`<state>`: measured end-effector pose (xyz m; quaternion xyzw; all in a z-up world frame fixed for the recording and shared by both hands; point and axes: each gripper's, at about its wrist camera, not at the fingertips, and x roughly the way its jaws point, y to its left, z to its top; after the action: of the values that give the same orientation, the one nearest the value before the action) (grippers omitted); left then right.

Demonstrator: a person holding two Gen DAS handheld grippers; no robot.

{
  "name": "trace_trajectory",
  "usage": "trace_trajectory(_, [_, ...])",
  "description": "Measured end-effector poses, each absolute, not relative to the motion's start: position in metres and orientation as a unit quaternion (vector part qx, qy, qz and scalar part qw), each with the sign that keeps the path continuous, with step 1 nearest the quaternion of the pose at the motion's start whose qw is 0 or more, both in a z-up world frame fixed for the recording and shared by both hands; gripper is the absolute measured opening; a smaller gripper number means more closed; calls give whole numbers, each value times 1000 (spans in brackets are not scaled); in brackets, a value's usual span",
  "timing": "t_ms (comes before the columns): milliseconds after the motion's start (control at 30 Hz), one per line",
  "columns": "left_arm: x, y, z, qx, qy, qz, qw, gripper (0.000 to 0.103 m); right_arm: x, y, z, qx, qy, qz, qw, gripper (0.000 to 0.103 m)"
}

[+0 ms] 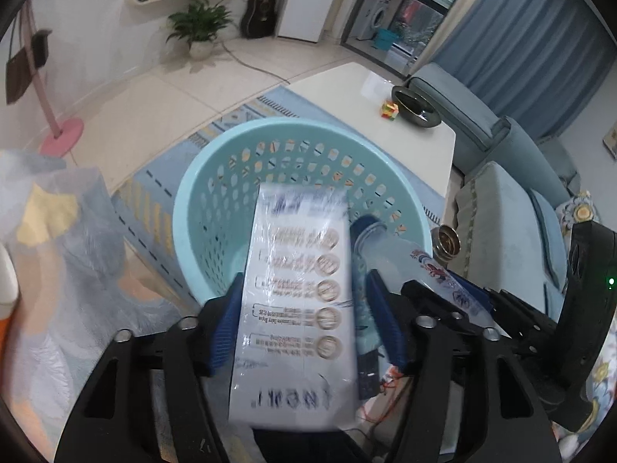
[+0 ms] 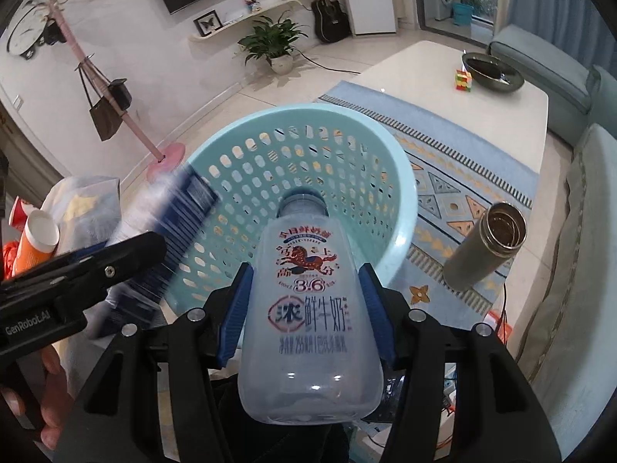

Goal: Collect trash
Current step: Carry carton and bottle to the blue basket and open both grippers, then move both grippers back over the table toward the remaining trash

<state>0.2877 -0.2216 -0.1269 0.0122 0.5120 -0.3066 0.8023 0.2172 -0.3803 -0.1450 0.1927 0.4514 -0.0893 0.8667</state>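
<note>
A light blue perforated plastic basket (image 1: 216,177) stands on the rug; it also shows in the right wrist view (image 2: 401,177). My left gripper (image 1: 304,293) is shut on a white printed carton (image 1: 297,301), tilted over the basket's near rim. My right gripper (image 2: 304,289) is shut on a clear milk bottle (image 2: 308,328), its neck pointing into the basket. The bottle (image 1: 424,262) and the right gripper appear at the right of the left view. The carton (image 2: 173,223) and left gripper appear blurred at the left of the right view.
A metal thermos (image 2: 486,247) stands on the rug right of the basket. A low white table (image 2: 424,77) holds a dark bowl (image 2: 493,71) and a colour cube (image 2: 464,80). A plastic bag (image 1: 58,231) and an orange tube (image 2: 36,243) lie left. A sofa (image 1: 509,200) is at the right.
</note>
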Motion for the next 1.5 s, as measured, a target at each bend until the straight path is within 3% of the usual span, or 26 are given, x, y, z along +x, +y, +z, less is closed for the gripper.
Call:
trace_trajectory(333, [265, -197, -99, -7, 482, -302, 822, 68, 197, -377, -117, 200, 419, -83, 882, 54])
trace_trajectory(767, [194, -108, -37, -54, 395, -287, 871, 68, 169, -311, -66, 156, 374, -26, 914, 52])
trace_trajectory(1200, [163, 49, -7, -71, 347, -167, 920, 68, 169, -184, -34, 89, 352, 96, 927, 52])
trace_trajectory(1500, [203, 160, -30, -67, 376, -90, 920, 70, 174, -114, -40, 69, 358, 159, 917, 52])
